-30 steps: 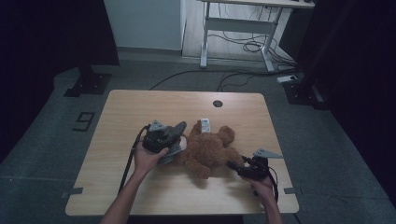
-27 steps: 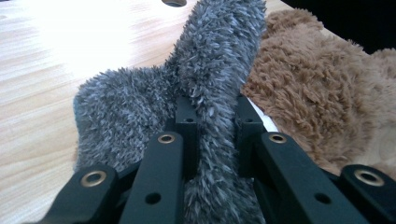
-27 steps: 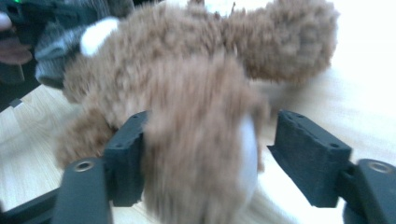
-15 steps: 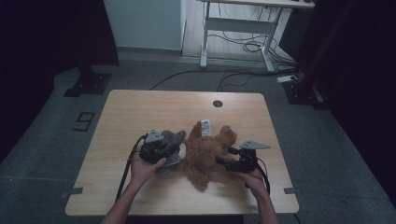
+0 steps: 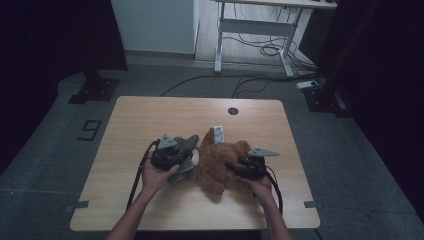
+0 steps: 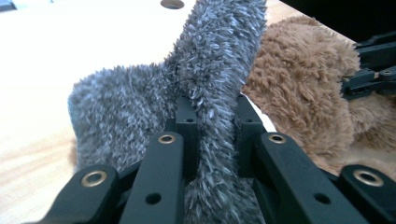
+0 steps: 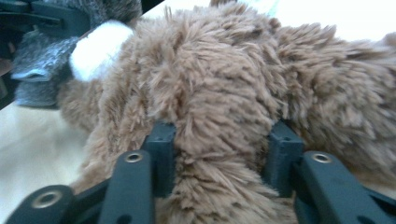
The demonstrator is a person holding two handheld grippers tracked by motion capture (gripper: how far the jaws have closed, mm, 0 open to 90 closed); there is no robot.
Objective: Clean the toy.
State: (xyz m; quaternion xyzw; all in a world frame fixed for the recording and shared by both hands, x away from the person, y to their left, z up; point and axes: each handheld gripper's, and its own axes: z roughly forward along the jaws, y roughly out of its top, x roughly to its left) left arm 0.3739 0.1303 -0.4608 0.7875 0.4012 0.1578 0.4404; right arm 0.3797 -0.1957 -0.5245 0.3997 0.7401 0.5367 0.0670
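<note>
From the high view, a brown plush bear (image 5: 220,162) lies on the wooden table (image 5: 150,120), a white tag (image 5: 218,133) at its far end. The left gripper (image 5: 186,154) is at its left side on a grey fuzzy piece (image 5: 187,144); the right gripper (image 5: 231,166) is pushed into its right side. Whether the grey piece is part of the bear or a separate cloth is hard to tell from here.

The left gripper view shows what the high view cannot: the left gripper (image 6: 215,122) is clamped nearly closed on a fold of the grey fuzzy piece (image 6: 205,79), with the bear (image 6: 303,102) just beside it.

In the right gripper view, the right gripper (image 7: 223,140) has just been closing; its jaws, still fairly wide, press on a thick bunch of the bear's (image 7: 219,88) fur. A white patch (image 7: 99,49) shows beyond.
</note>
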